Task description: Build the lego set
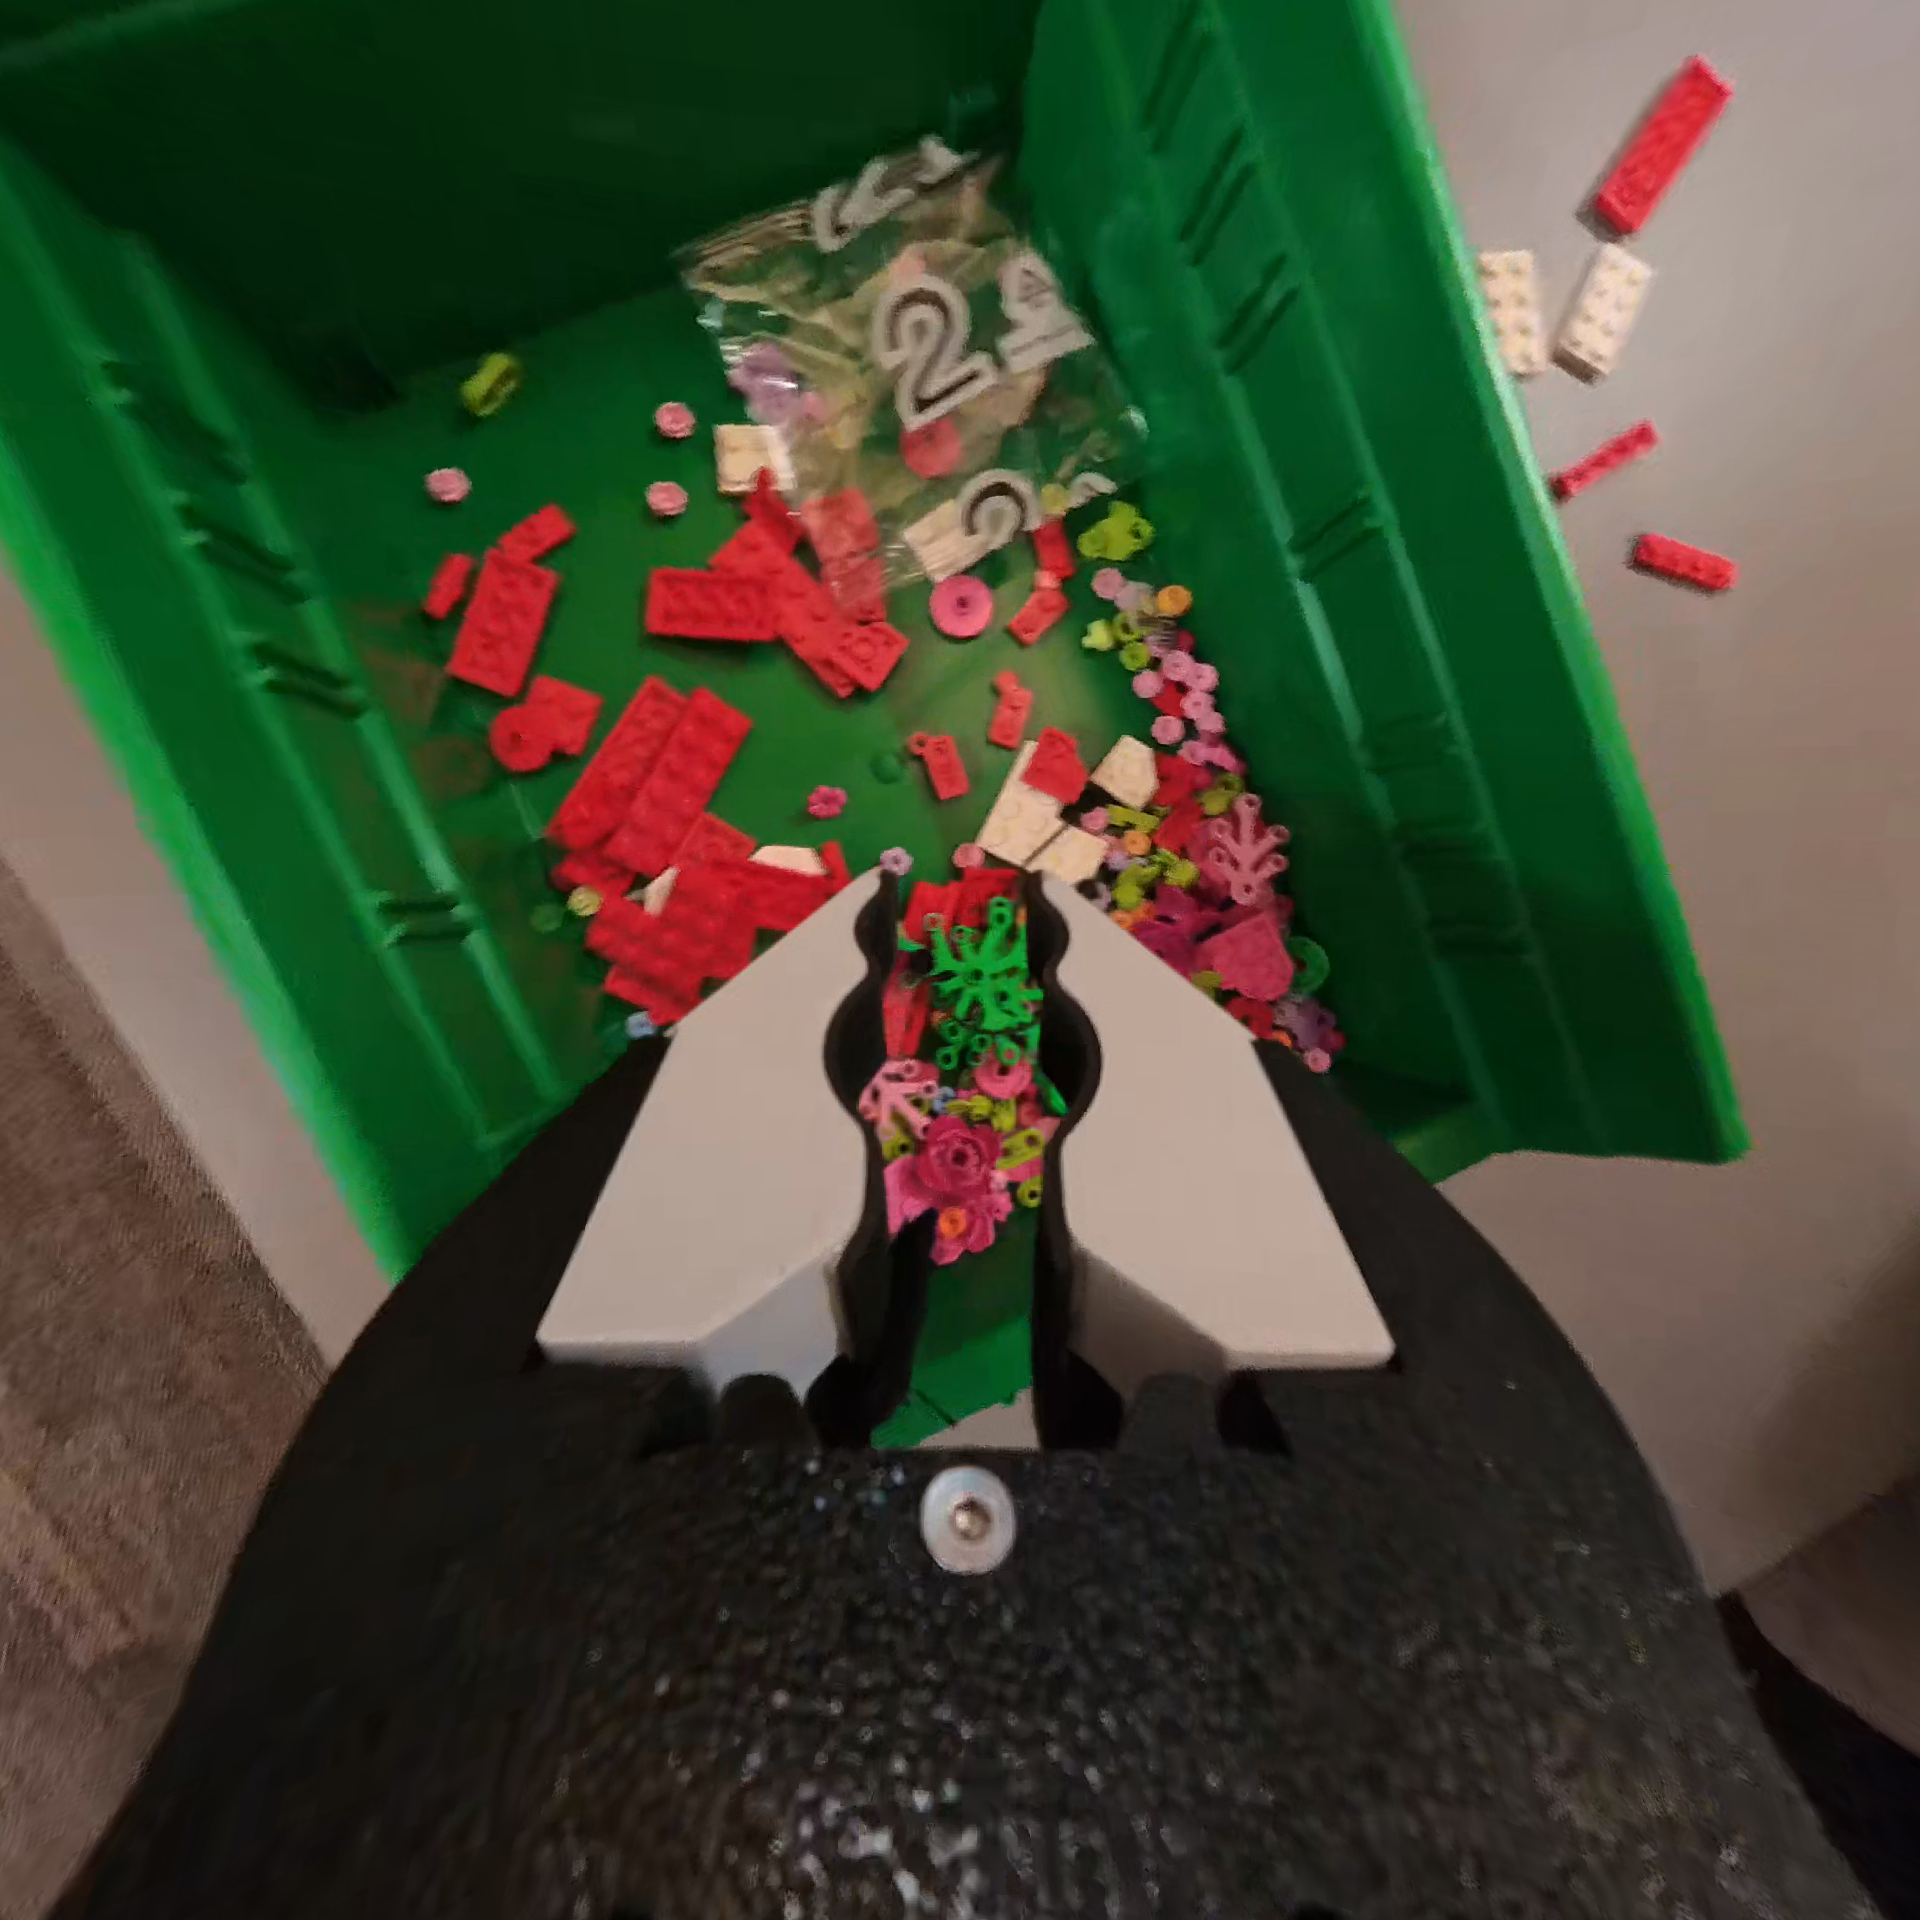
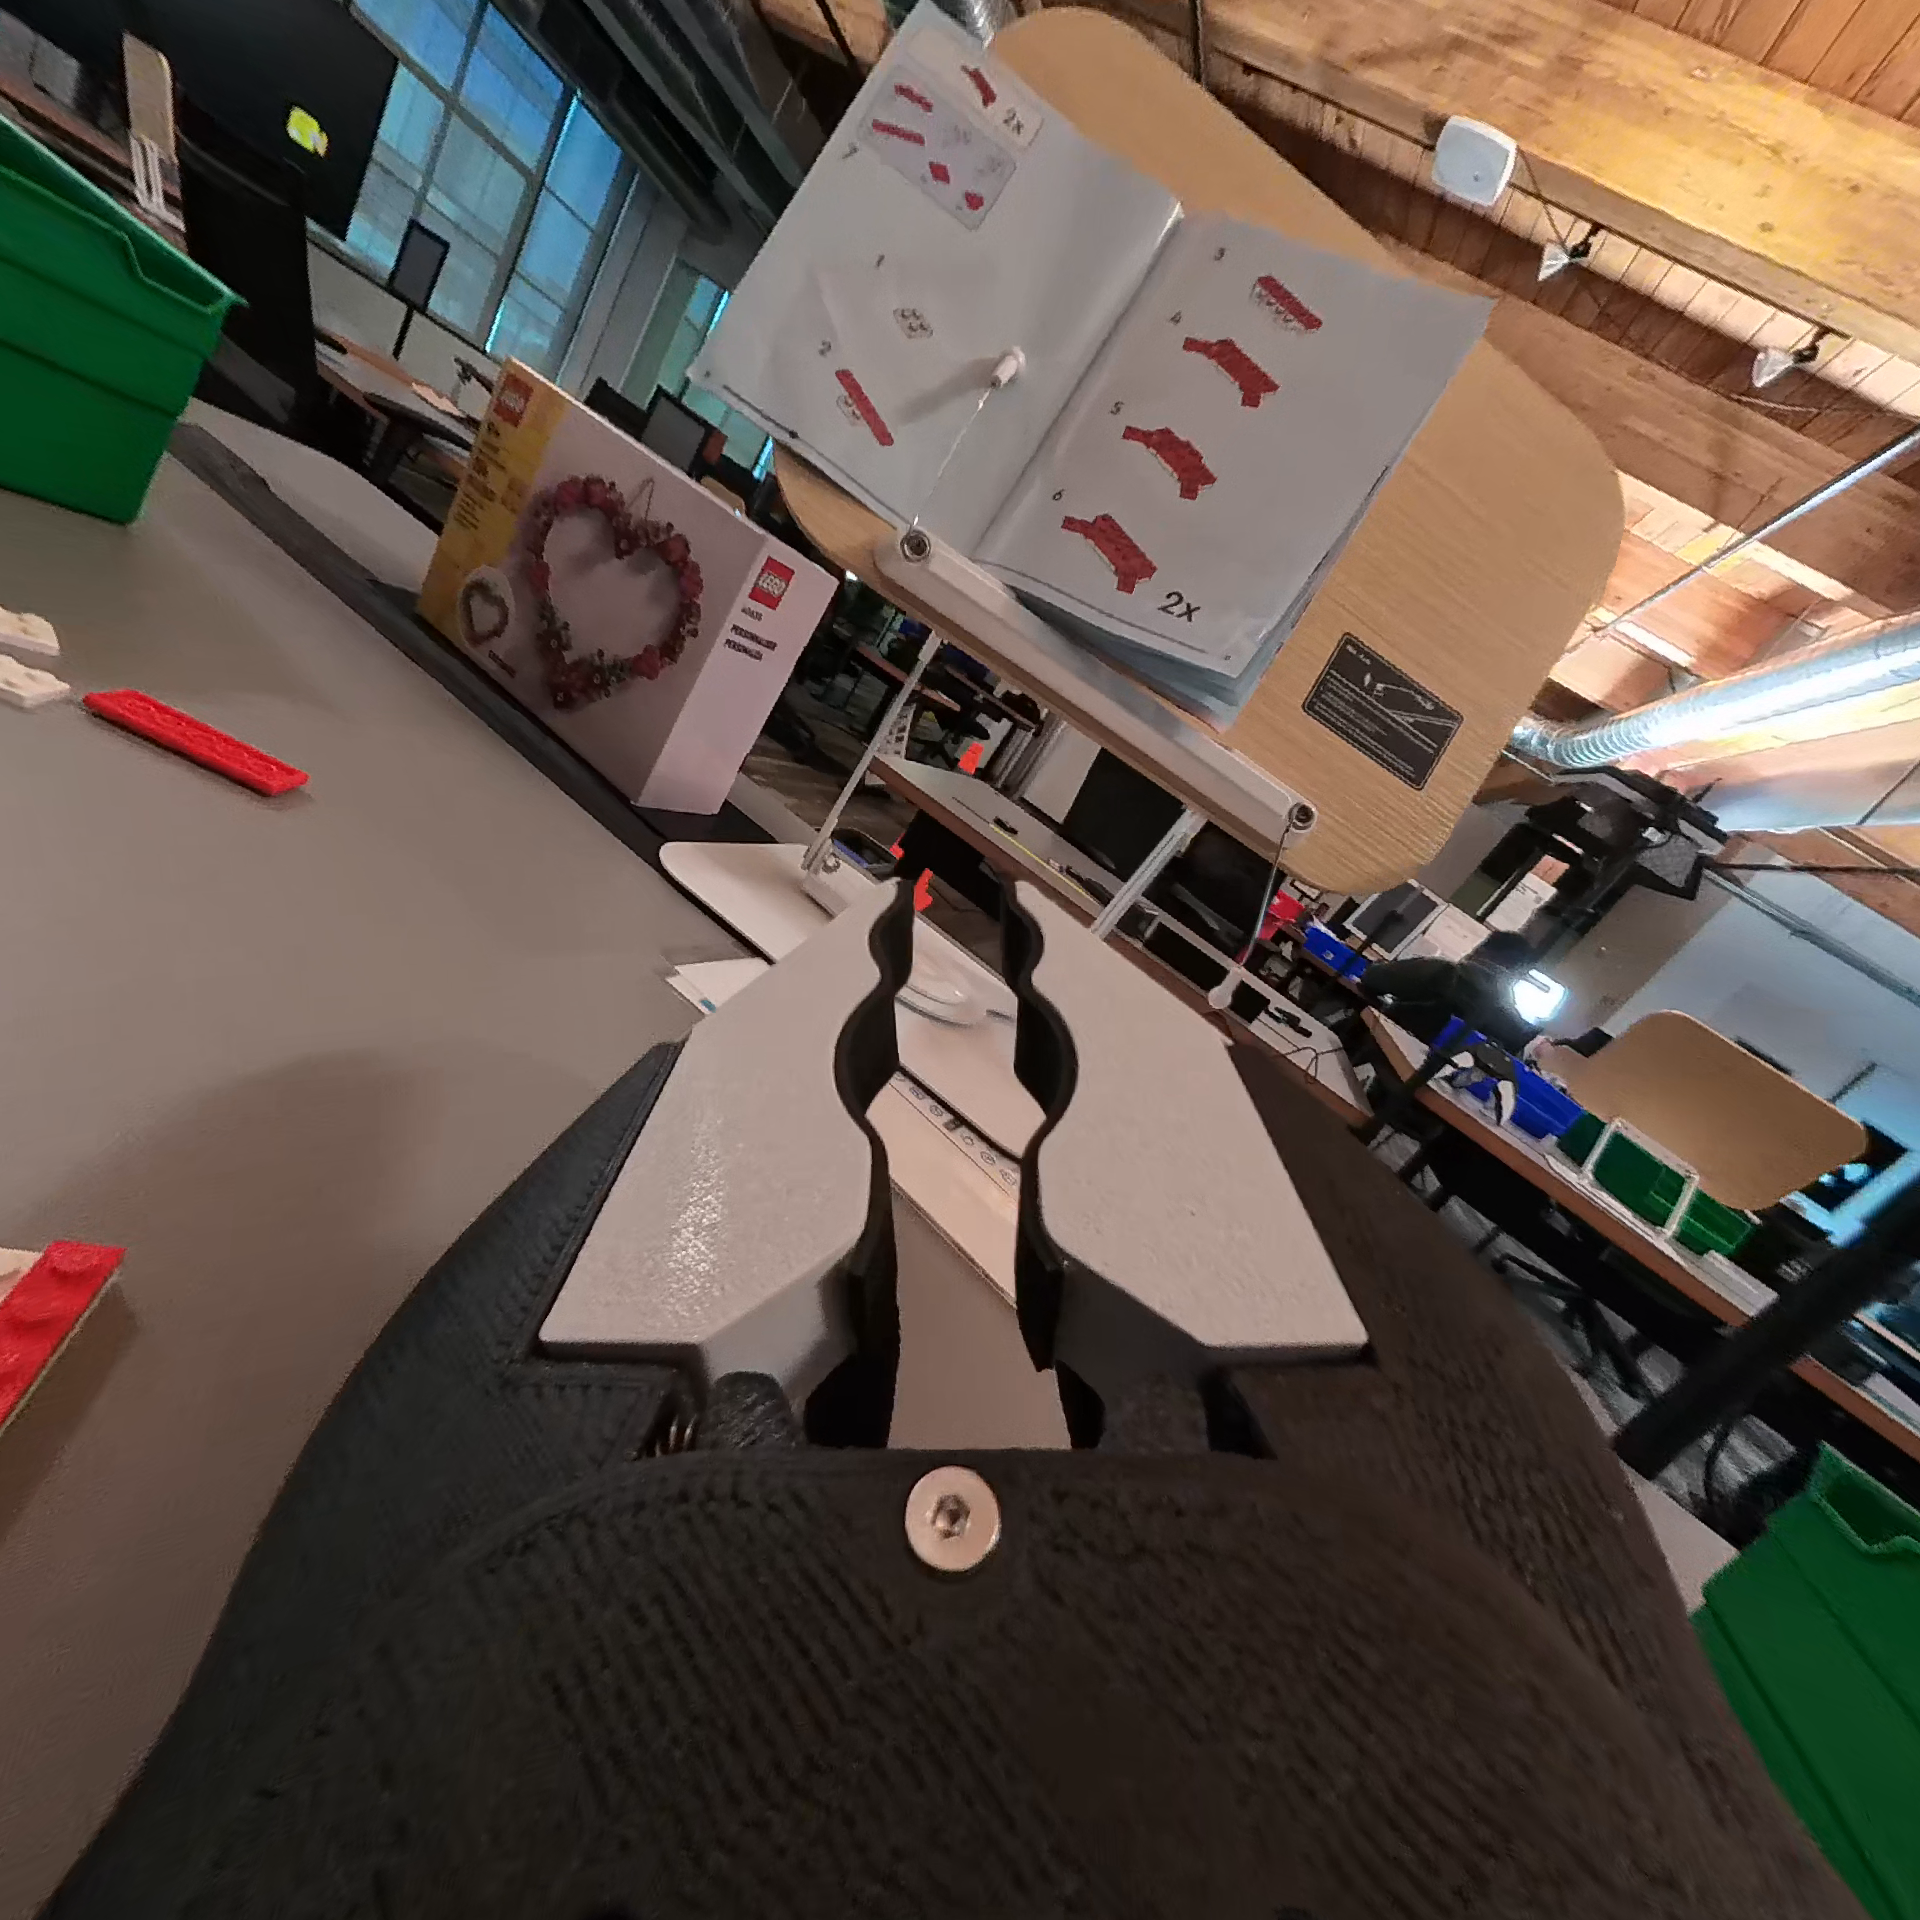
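My left gripper (image 1: 961, 883) is open and empty, hovering over a green bin (image 1: 1299, 416) of loose Lego pieces. The bin holds several red plates (image 1: 644, 774), white pieces (image 1: 1039, 826), a heap of pink and lime flower parts (image 1: 1205, 862), a bright green leaf piece (image 1: 982, 961) and a clear plastic bag (image 1: 935, 384). My right gripper (image 2: 956, 894) is open and empty, low over the grey table (image 2: 312, 987), pointing at the open instruction booklet (image 2: 1091, 384) on a stand.
Red (image 1: 1662, 145) and white bricks (image 1: 1600, 312) lie on the table right of the bin. In the right wrist view a long red plate (image 2: 192, 743), a red plate (image 2: 47, 1320) at the left edge, the Lego box (image 2: 623, 603) and green bins (image 2: 83, 343) stand around.
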Demonstrator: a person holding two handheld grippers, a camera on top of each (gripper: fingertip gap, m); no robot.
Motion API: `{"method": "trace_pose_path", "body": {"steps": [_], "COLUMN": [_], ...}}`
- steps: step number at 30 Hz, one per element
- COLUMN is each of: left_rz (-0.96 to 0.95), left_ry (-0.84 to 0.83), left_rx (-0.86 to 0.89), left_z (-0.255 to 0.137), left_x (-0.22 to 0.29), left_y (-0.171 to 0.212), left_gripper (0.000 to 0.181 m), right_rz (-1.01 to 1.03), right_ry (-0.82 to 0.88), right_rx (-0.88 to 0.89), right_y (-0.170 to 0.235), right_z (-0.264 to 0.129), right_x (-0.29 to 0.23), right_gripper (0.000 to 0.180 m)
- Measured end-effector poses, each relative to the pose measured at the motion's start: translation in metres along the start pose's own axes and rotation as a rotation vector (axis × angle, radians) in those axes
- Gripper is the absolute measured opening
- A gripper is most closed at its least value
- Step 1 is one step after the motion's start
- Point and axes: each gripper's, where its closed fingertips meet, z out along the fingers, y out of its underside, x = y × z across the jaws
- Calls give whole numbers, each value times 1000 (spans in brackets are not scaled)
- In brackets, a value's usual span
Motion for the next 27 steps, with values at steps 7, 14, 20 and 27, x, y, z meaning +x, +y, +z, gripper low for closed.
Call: {"method": "trace_pose_path", "body": {"steps": [7,14,20,27], "left_rz": [202,258,432,592], "left_ry": [64,190,279,328], "left_rx": [-31,-83,-120,-175], "left_z": [24,27,22,26], "left_x": [19,27,53,64], "left_y": [2,5,15,27], "left_gripper": [26,32,29,20], "right_rz": [-45,-83,-107,-148], "right_ry": [37,49,54,49], "right_rx": [-67,-119,-145,-186], "right_y": [10,19,22,28], "right_z": [3,5,6,7], "right_x": [4,4,4,1], "right_gripper": [14,14,14,14]}}
